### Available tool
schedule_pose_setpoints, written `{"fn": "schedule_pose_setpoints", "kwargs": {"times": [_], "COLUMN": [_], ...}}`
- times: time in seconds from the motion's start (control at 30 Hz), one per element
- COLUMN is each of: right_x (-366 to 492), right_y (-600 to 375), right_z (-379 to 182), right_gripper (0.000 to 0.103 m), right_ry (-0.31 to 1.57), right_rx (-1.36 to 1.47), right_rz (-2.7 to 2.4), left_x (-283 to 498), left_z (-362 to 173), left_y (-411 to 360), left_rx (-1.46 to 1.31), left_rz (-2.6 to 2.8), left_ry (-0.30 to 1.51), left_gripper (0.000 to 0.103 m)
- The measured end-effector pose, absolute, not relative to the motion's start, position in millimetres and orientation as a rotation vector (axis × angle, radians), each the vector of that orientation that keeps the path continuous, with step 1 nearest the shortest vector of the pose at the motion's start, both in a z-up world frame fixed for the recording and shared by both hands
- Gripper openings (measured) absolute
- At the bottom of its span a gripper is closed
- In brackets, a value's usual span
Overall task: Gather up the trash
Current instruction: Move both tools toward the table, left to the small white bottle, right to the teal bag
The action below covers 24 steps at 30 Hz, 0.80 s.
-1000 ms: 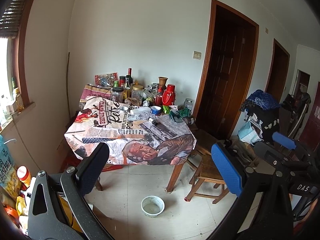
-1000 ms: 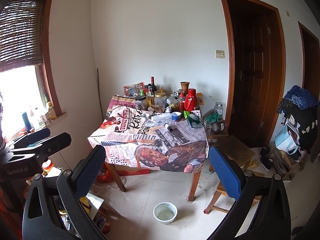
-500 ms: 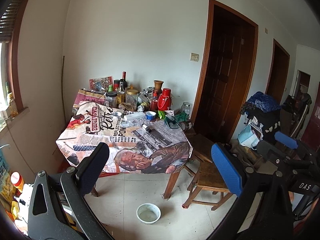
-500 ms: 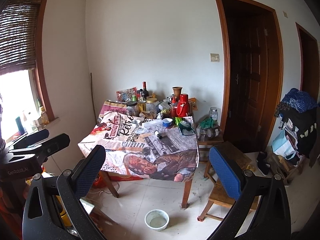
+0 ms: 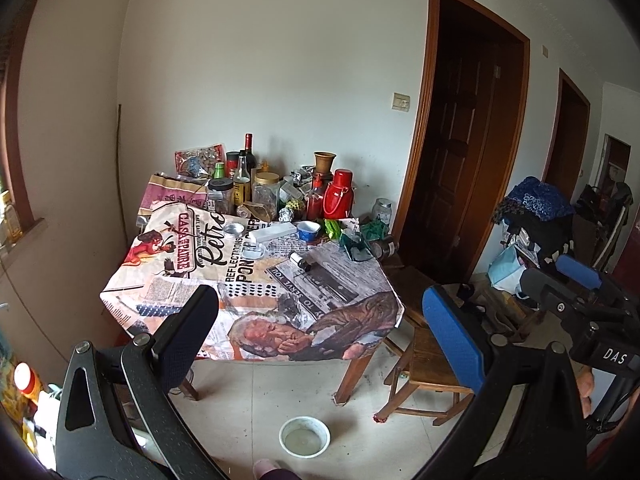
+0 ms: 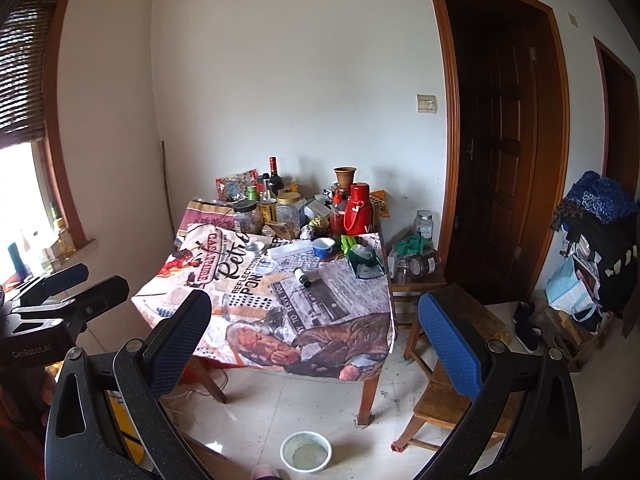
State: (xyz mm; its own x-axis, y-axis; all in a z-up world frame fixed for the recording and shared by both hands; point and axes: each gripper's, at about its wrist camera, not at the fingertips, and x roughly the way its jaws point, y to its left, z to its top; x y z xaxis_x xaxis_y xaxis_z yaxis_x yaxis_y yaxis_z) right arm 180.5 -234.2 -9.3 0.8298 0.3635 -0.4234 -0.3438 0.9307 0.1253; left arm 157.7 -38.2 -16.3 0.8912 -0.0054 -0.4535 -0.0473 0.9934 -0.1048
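Black frames w/ silver screws; blue textured fingers (image 5: 452, 336); "DAS" marking

Glossy printed tablecloth (image 5: 256, 280), wooden stool (image 5: 432, 364), tiled floor (image 5: 260, 400).

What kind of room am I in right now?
Most likely a lived-in dining room or spare room of a home. A table under a printed cloth is crowded with bottles and jars, a wooden stool stands beside it, and a white bowl sits on the tiled floor.
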Motion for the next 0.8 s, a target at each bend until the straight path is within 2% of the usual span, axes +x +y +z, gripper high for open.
{"fn": "schedule_pose_setpoints", "kwargs": {"times": [0.27,0.53,0.8], "right_x": [261,331,391], "right_y": [-190,-162,-162], "right_z": [-14,-18,-49], "right_gripper": [0.103,0.103,0.103], "right_ry": [0.510,0.589,0.721], "right_rx": [0.056,0.120,0.118], "right_rz": [0.290,0.149,0.101], "left_x": [268,376,454], "left_z": [-22,-41,-84], "left_y": [21,83,87], "left_rx": [-0.121,-0.127,-0.098], "left_rz": [0.012,0.039,0.026], "left_ry": [0.488,0.586,0.725], "left_gripper": [0.103,0.103,0.097]}}
